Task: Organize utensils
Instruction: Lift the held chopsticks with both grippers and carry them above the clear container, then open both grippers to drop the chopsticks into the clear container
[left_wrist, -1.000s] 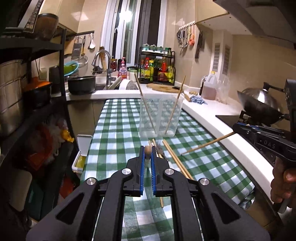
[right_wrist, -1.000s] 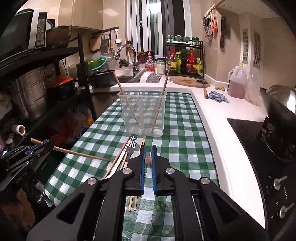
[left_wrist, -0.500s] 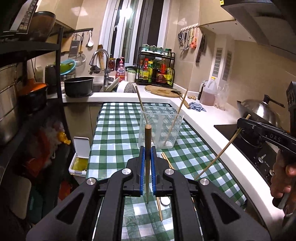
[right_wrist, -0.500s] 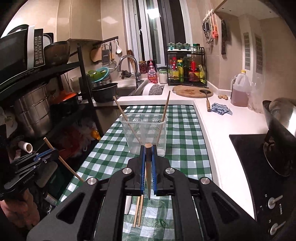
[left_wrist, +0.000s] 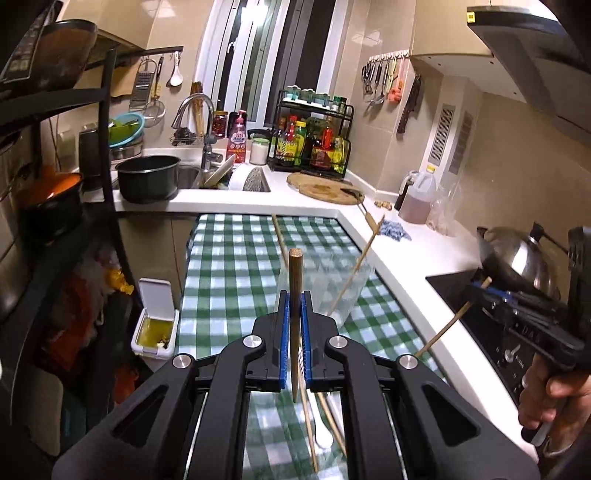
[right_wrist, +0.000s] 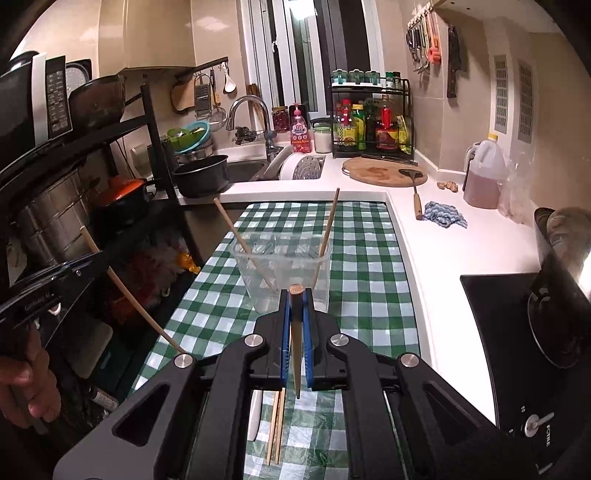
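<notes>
Between left tongs (left_wrist: 294, 312), chopstick (left_wrist: 294, 288) stands upright, tip down.

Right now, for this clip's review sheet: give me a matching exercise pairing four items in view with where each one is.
Things:
1. left gripper
2. clear container
3. wok
4. black pot

Places:
A. on the checked cloth, two chopsticks leaning inside
B. beside the sink
C. shut on a chopstick
D. on the stove

Pairs: 1-C, 2-A, 3-D, 4-B
</notes>
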